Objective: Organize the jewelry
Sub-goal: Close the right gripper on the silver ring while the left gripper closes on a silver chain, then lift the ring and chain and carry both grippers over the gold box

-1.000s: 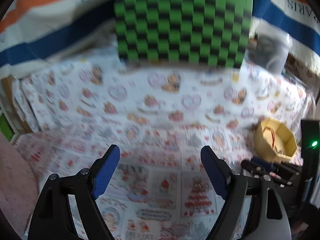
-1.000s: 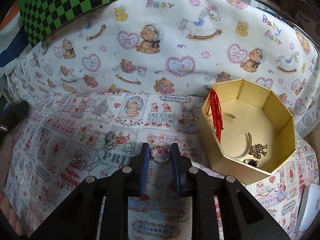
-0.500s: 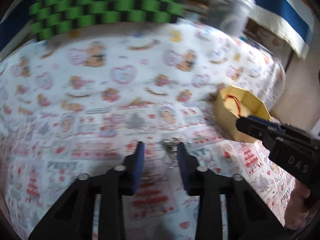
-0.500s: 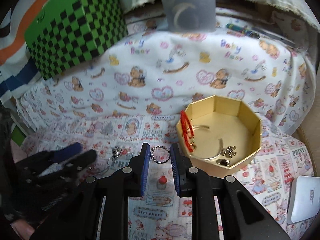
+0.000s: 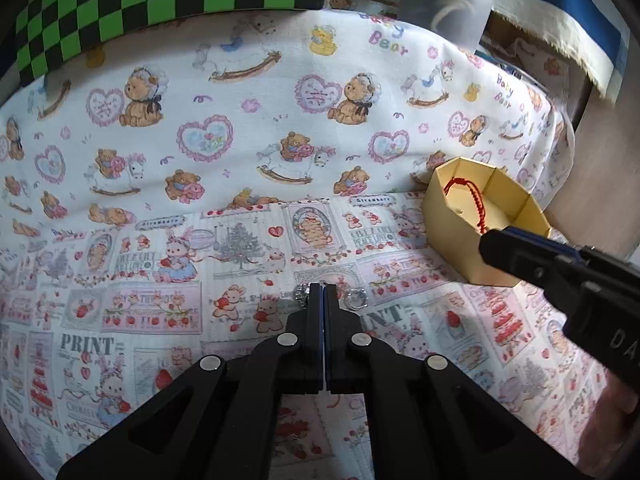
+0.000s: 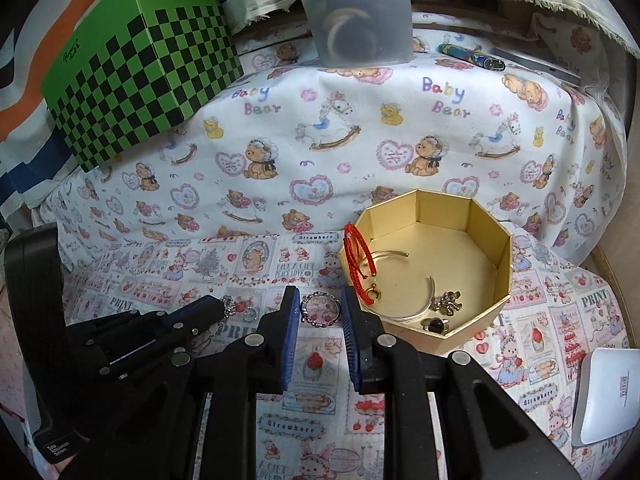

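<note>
A gold octagonal box stands on the printed cloth and holds a red cord bracelet, a silver bangle, a gold charm and a dark ring. My right gripper is shut on a beaded ring, held just left of the box. My left gripper is shut on a silver chain piece low over the cloth. A small silver ring lies beside it.
A green checkered box stands at the back left. A translucent plastic tub stands behind. A pen lies at the back right. A white flat object lies at the right edge.
My left gripper swung right, dropped to the cloth and shut on the silver chain piece. My right gripper lifted back with the beaded ring between its fingers.
</note>
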The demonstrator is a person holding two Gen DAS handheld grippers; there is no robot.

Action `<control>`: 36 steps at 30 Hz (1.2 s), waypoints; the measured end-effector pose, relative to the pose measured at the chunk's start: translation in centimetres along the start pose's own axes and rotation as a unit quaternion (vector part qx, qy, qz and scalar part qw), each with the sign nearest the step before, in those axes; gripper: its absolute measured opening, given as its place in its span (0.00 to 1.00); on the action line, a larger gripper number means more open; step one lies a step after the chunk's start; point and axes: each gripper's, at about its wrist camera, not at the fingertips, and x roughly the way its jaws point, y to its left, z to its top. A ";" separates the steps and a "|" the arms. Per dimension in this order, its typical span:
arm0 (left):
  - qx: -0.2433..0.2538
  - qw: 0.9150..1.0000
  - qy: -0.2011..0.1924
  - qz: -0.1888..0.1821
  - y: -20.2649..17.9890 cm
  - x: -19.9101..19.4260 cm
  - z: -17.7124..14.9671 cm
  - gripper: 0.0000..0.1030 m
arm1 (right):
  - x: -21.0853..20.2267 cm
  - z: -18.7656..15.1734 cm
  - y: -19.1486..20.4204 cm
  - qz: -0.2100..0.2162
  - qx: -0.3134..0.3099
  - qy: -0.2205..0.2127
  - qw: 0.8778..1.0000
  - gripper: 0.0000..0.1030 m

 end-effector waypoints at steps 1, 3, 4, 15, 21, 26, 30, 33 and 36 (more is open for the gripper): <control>-0.004 1.000 0.000 -0.007 0.1 -0.1 0.0 0.00 | 0.1 0.0 0.0 0.000 0.001 0.000 1.000 0.22; -0.003 1.000 -0.004 -0.015 0.4 -0.4 -0.1 0.06 | 0.1 0.0 0.0 -0.001 0.001 -0.001 1.000 0.22; -0.001 1.000 -0.005 -0.013 0.5 -0.5 -0.2 0.08 | 0.1 0.1 0.0 -0.002 0.001 -0.001 1.000 0.22; -0.030 1.000 0.006 -0.007 1.2 0.2 -0.4 0.06 | 0.3 0.1 -0.2 0.007 0.011 0.006 1.000 0.22; -0.040 0.998 -0.041 -0.040 2.2 -3.9 -0.8 0.06 | -0.1 0.3 -0.9 0.009 0.021 0.002 1.000 0.22; -0.054 0.995 -0.081 -0.037 3.5 -7.1 -0.7 0.06 | -0.8 0.4 -1.0 0.029 0.031 0.000 0.999 0.22; -0.069 0.990 -0.117 -0.045 3.7 -9.7 -0.6 0.06 | -1.8 0.4 -0.6 0.030 0.024 -0.012 0.999 0.22; -0.053 0.987 -0.146 -0.049 3.0 -11.2 -0.7 0.06 | -2.4 0.3 0.0 0.037 0.019 -0.020 0.999 0.22; -0.044 0.984 -0.170 -0.033 2.2 -12.1 -0.9 0.06 | -3.0 0.2 0.4 0.040 0.011 -0.028 0.999 0.22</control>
